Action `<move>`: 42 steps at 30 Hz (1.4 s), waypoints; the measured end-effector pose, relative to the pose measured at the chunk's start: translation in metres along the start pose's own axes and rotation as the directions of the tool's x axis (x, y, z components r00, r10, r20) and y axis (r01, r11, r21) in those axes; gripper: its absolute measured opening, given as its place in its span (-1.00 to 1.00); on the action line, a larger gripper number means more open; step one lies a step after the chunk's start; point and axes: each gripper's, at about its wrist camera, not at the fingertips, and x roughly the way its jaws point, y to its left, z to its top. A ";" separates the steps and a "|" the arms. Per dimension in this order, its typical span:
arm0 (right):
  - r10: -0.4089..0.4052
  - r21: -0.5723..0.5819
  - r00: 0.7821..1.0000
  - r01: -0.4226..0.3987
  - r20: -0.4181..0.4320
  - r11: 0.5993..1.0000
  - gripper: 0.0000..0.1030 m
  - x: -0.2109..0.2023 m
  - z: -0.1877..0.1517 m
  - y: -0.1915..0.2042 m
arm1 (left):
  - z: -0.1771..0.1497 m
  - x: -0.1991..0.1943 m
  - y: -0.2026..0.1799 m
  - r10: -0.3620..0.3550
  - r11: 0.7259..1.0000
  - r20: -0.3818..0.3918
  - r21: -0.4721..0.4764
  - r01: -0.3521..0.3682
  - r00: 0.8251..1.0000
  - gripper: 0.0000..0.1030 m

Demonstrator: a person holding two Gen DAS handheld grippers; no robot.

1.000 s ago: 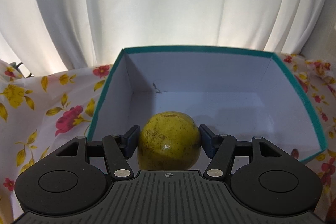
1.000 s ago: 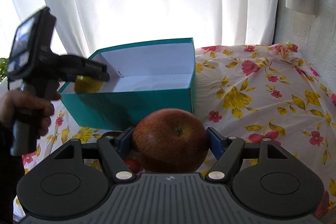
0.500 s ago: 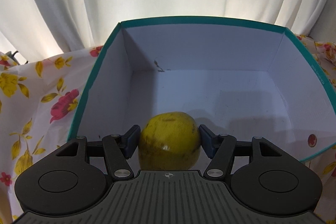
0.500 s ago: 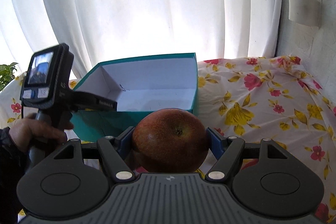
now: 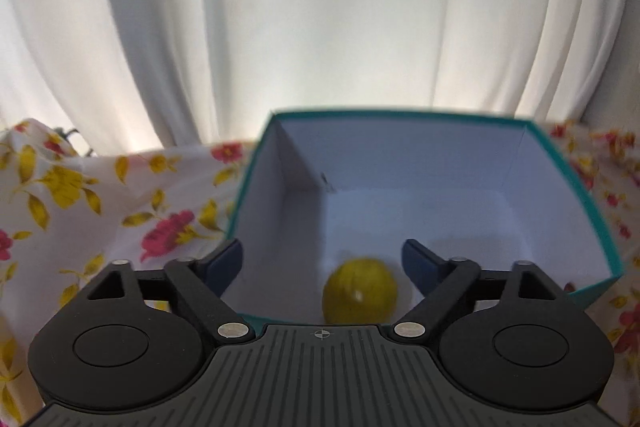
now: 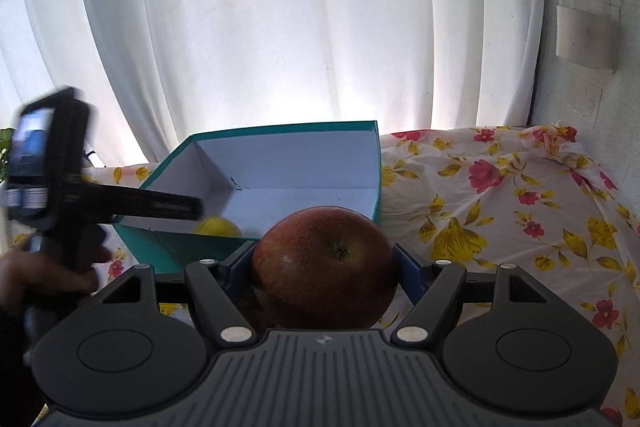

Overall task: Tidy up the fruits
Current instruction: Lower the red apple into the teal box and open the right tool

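Presently logged, all positions taken from the teal box.

Item 1: yellow fruit, lying on the box floor by the near wall, toward the near-left corner. My left claw hangs spread above it, touching nothing; one finger is over the left rim.

Item 2: red apple, pinched in my right claw, in front of the box's near wall and outside it, over the floral cloth.

Step in hand, as I judge it: bring the apple over the near rim and set it low on the bare floor right of the yellow fruit.

Clearances: most of the floor lies open; the left claw crowds the left side, so I would enter from the right.
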 end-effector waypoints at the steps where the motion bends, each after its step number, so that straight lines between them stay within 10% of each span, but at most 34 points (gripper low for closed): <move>1: 0.001 -0.002 1.000 -0.001 0.002 1.000 0.41 0.000 0.001 0.000 | 0.000 -0.010 0.005 0.004 1.000 0.028 -0.022 -0.003 1.000 0.90; 19: 0.028 -0.051 0.998 -0.024 0.064 0.998 0.41 0.049 0.036 0.014 | -0.090 -0.061 0.058 -0.019 0.939 -0.136 -0.343 -0.029 0.991 0.95; 42: -0.062 -0.194 0.995 0.046 -0.078 0.980 0.42 0.129 0.021 0.027 | -0.117 -0.063 0.033 -0.040 0.978 -0.300 -0.209 -0.024 0.953 0.94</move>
